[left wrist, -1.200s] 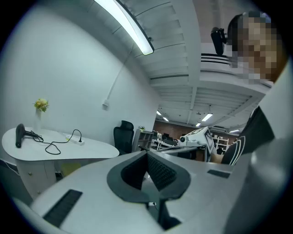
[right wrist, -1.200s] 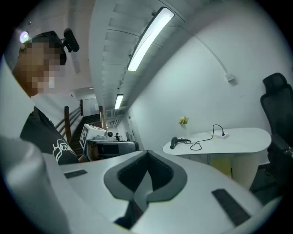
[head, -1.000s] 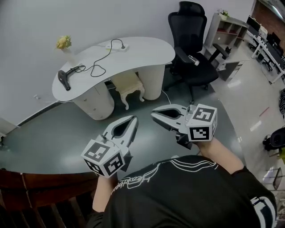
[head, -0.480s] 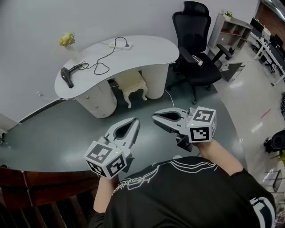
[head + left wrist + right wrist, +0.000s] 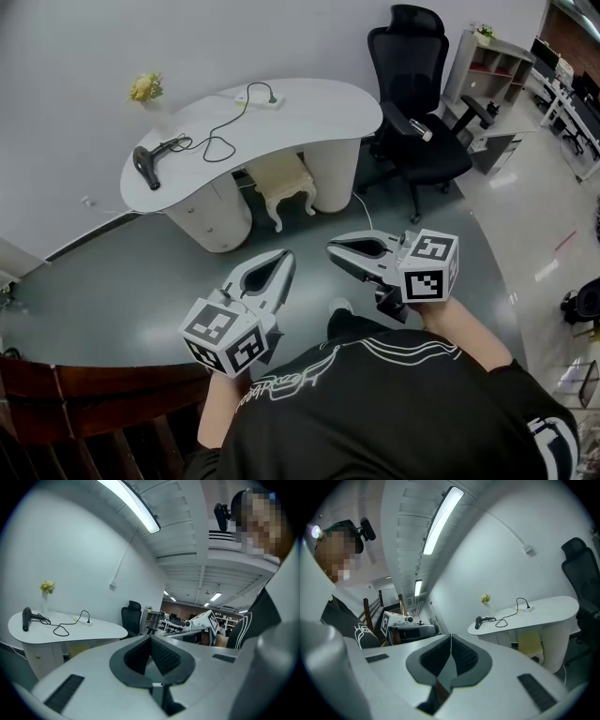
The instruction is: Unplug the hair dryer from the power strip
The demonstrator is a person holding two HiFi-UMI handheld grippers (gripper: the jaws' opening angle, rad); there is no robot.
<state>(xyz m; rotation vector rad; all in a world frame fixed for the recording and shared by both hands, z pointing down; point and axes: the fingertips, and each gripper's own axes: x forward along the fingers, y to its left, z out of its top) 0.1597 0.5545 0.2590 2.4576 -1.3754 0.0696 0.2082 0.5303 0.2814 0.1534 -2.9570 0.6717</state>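
Observation:
A black hair dryer (image 5: 142, 167) lies at the left end of a white curved desk (image 5: 319, 103). Its black cord runs across the desk to a white power strip (image 5: 253, 97), where the plug (image 5: 273, 95) sits in a socket. Both grippers hang far short of the desk, over the grey floor. My left gripper (image 5: 284, 255) and right gripper (image 5: 333, 248) are shut, with nothing between the jaws. The left gripper view shows the dryer (image 5: 26, 619) and strip (image 5: 83, 622) far off. From the right gripper (image 5: 451, 636) the dryer (image 5: 478, 621) and strip (image 5: 528, 608) are also distant.
A black office chair (image 5: 412, 112) stands right of the desk. A cream stool (image 5: 278, 183) is tucked under it. Yellow flowers (image 5: 142, 89) stand at the desk's back left. A shelf unit (image 5: 487, 56) is far right, a wooden railing (image 5: 94, 394) at bottom left.
The desk has drifted slightly right and down in the head view. A shoe tip has come into sight on the floor between the grippers. Both grippers have stayed shut and almost still.

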